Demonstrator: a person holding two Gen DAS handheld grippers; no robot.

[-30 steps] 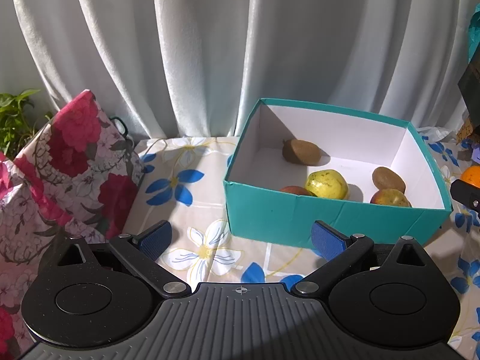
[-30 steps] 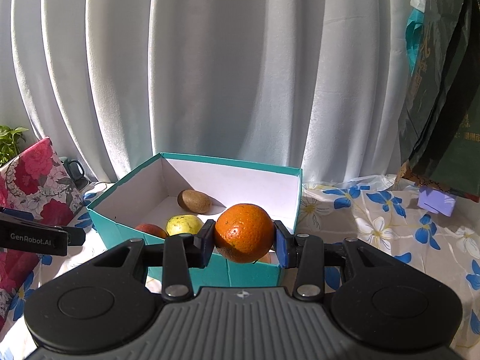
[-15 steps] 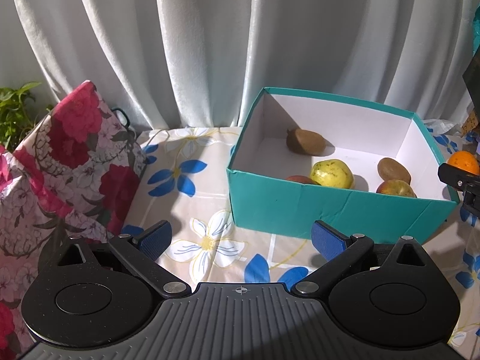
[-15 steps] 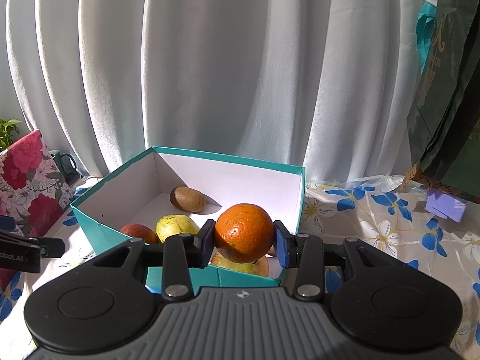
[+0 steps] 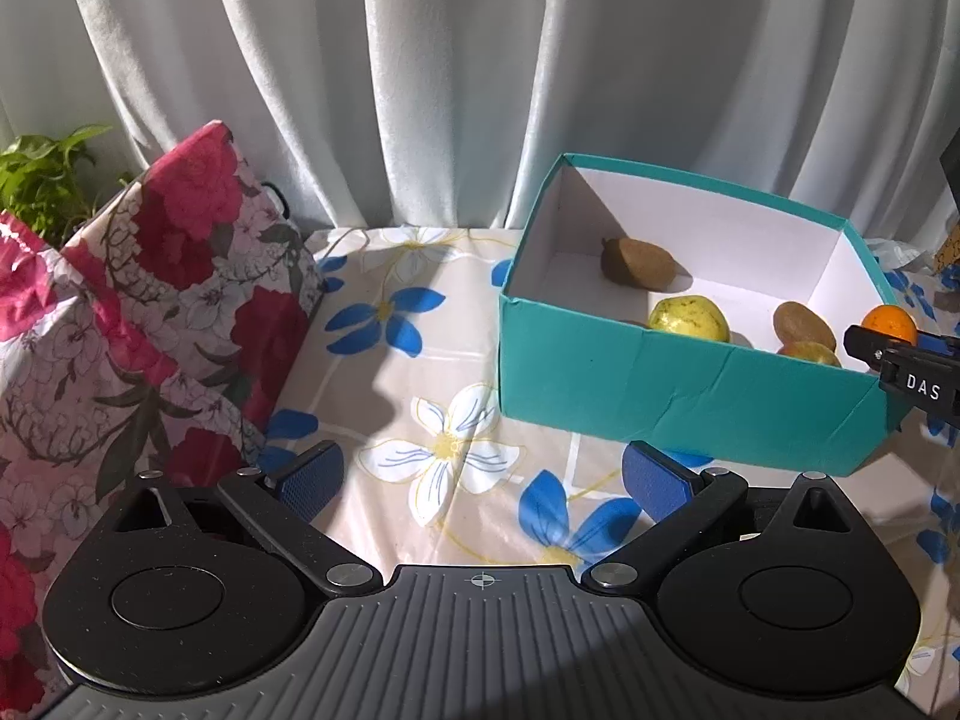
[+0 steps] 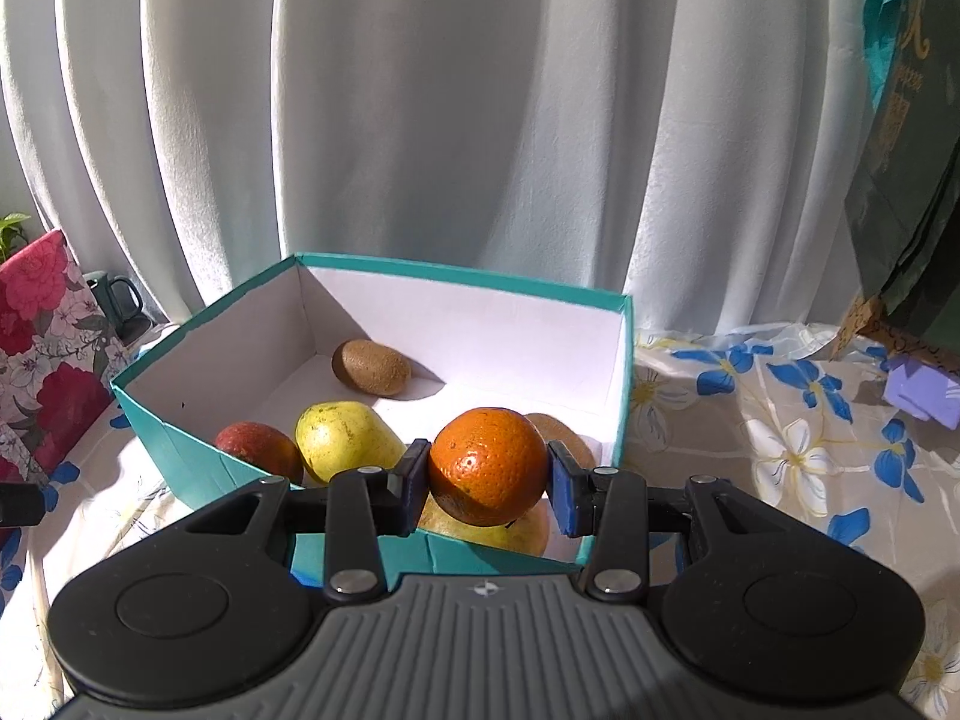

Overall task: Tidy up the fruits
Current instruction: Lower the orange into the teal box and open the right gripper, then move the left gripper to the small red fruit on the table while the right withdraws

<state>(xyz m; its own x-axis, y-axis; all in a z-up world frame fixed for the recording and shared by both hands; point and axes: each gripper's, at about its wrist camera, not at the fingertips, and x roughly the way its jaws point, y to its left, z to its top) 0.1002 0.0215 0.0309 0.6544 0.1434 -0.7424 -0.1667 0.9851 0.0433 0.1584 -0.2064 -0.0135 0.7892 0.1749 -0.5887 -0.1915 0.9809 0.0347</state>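
My right gripper (image 6: 487, 479) is shut on an orange (image 6: 487, 465) and holds it over the near right corner of the teal box (image 6: 198, 450). Inside the box lie a kiwi (image 6: 371, 366), a yellow-green fruit (image 6: 345, 441), a red fruit (image 6: 259, 450), a yellowish fruit under the orange (image 6: 516, 534) and a second kiwi (image 6: 561, 429) behind it. In the left wrist view the orange (image 5: 889, 321) and the right gripper's finger (image 5: 867, 345) show at the right end of the box (image 5: 660, 384). My left gripper (image 5: 480, 477) stands open over the flowered cloth, left of the box, with nothing between its pads.
A floral bag (image 5: 120, 324) stands at the left with a green plant (image 5: 42, 180) behind it. White curtains (image 6: 480, 150) close off the back. A dark green bag (image 6: 906, 180) hangs at the right above a lilac block (image 6: 924, 393). A dark mug (image 6: 114, 300) sits left of the box.
My right gripper has carried the orange forward and down, from in front of the box to over its near corner. In the left wrist view the orange has come in further from the right.
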